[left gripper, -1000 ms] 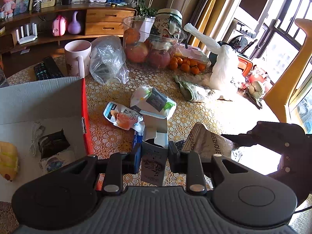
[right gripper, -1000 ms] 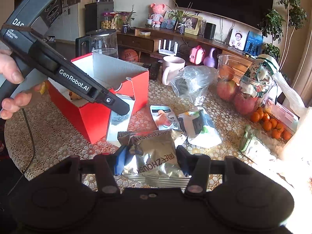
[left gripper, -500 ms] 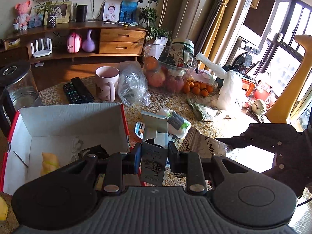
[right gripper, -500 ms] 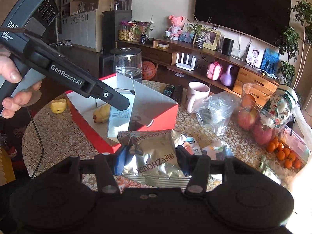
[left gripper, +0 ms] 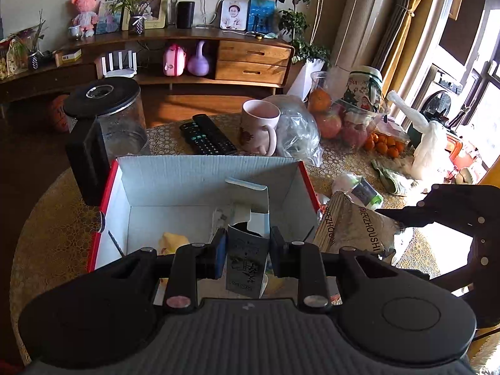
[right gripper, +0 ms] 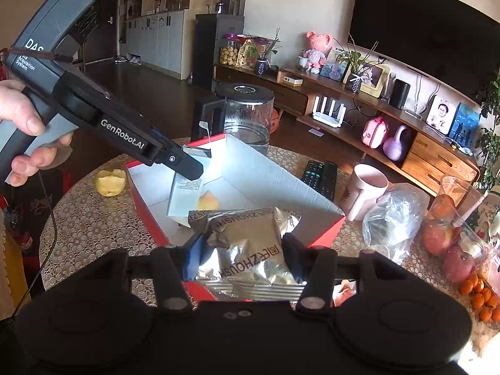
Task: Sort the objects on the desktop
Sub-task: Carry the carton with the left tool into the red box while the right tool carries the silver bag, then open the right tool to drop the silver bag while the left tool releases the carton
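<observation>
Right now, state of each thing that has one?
left gripper: shut on small carton, over the box
right gripper: shut on foil packet, at the box edge
red box: open, partly filled
carton: top flap open
mug: upright
kettle: lid on

A pink mug (left gripper: 261, 125) stands on the lace tablecloth (left gripper: 59, 218) beside 2 black remotes (left gripper: 207, 137) and a crumpled clear bag (left gripper: 298, 134). A glass kettle (left gripper: 115, 118) sits near the table edge. Small oranges (left gripper: 384, 147) lie further right.
</observation>
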The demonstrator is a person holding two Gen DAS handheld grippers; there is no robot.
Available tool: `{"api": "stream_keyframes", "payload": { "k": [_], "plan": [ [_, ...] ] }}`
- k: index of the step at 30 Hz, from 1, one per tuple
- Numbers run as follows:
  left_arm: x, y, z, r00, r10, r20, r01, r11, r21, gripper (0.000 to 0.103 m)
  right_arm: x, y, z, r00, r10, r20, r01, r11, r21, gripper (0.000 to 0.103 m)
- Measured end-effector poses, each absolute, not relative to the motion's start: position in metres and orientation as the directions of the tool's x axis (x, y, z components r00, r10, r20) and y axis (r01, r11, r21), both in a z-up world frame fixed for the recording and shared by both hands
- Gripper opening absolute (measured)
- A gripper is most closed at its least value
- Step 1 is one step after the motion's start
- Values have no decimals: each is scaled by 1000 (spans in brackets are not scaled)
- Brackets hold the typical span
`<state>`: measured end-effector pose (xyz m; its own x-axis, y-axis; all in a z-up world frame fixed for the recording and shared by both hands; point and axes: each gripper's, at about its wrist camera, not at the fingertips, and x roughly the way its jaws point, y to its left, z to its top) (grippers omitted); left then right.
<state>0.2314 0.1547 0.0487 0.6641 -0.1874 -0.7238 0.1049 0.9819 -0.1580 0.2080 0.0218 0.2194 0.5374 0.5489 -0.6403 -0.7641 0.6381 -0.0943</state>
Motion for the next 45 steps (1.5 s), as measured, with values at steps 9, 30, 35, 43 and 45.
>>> {"api": "stream_keyframes", "payload": {
  "k": [9, 30, 35, 43, 45],
  "plan": [
    [255, 168, 12, 618, -159, -770, 91, 987, -131, 26, 243, 59, 196, 565, 489, -664, -740, 656, -146, 53],
    [295, 169, -52, 490, -130, -862, 109, 990, -87, 26, 305, 113, 129, 534, 381, -755, -749, 628, -213, 53],
    [301, 171, -55, 483, -130, -866, 108, 990, -89, 26, 308, 115, 122, 510, 372, -776, -770, 600, -218, 54],
    [320, 172, -61, 470, -122, -874, 87, 992, -91, 26, 302, 115, 120, 478, 377, -794, -804, 552, -222, 63],
    [323, 172, -63, 468, -122, -875, 79, 992, -96, 26, 299, 115, 122, 490, 379, -785, -805, 543, -240, 65]
  ]
}}
